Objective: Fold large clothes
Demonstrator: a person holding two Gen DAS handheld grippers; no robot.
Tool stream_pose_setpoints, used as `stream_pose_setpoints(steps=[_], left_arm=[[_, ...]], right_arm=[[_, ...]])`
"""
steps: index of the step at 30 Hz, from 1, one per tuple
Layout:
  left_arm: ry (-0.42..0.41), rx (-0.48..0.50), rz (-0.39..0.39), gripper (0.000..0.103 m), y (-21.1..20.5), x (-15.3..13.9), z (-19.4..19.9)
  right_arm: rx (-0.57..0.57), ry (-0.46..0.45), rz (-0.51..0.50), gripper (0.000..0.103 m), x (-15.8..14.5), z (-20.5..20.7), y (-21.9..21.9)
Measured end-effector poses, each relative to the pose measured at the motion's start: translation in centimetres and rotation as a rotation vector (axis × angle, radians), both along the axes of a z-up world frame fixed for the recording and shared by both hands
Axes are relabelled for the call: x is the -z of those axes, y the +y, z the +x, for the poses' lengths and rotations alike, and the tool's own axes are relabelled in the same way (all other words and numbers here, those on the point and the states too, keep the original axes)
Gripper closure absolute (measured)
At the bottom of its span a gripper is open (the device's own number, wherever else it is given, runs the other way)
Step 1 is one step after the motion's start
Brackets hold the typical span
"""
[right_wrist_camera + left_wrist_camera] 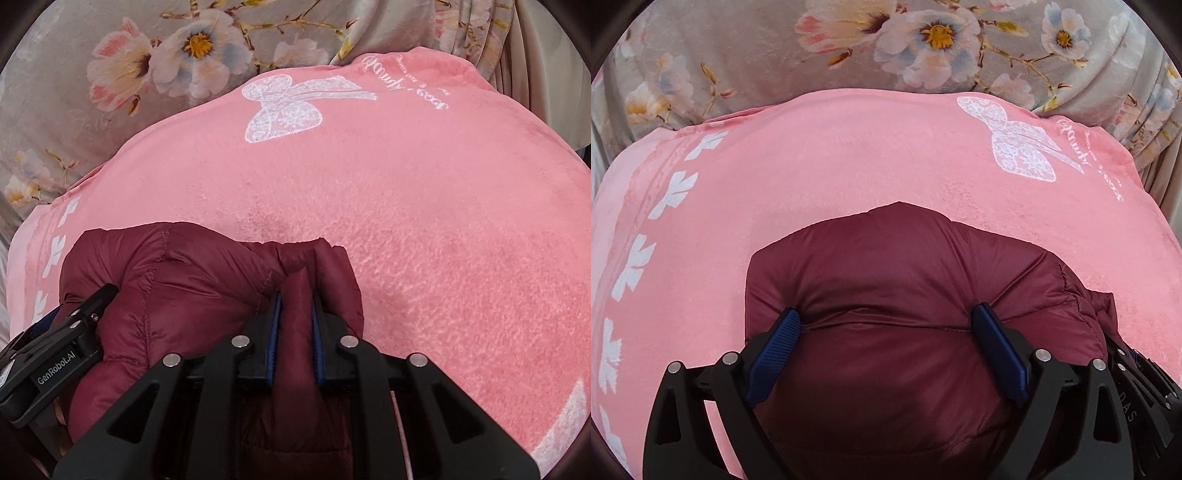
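- Grey floral bedding [746, 48] fills the background in both views, with pale blossoms and thin twigs printed on it; it is rumpled into folds at the right edge.
- On top of it lies a pink blanket [849, 158], plush and spread fairly flat, with a white lace bow [1015, 144] and white script near its far right corner and a row of white leaf shapes [670, 195] down its left border.
- On the near part of the blanket sits the jacket [886, 266], a maroon quilted puffer, bunched into a rounded, puffy mound with stitched seams showing.
- At the jacket's near left side is the left gripper [886, 332], black with blue pads: its jaws are spread wide, the pads touching the fabric on either side of a bulge; whether they squeeze it I cannot tell.
- Just to its right is the right gripper [295, 306]: its jaws are nearly together, pinching a narrow ridge of jacket fabric between the pads, at the jacket's right edge.
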State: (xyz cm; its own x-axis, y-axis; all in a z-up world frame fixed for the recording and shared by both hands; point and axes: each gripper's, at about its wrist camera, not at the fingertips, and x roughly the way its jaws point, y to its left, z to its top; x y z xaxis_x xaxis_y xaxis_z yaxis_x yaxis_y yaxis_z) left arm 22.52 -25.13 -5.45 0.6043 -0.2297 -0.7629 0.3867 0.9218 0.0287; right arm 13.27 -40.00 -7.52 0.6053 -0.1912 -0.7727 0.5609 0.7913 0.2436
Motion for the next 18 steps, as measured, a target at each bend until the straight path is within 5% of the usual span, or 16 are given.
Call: stream_pose_setpoints(steps=[18], left_arm=[[-0.081, -0.019, 0.033, 0.007, -0.90, 1.06, -0.23]], right_arm=[[0.010, -0.034, -0.031, 0.090, 0.65, 0.06, 0.06]])
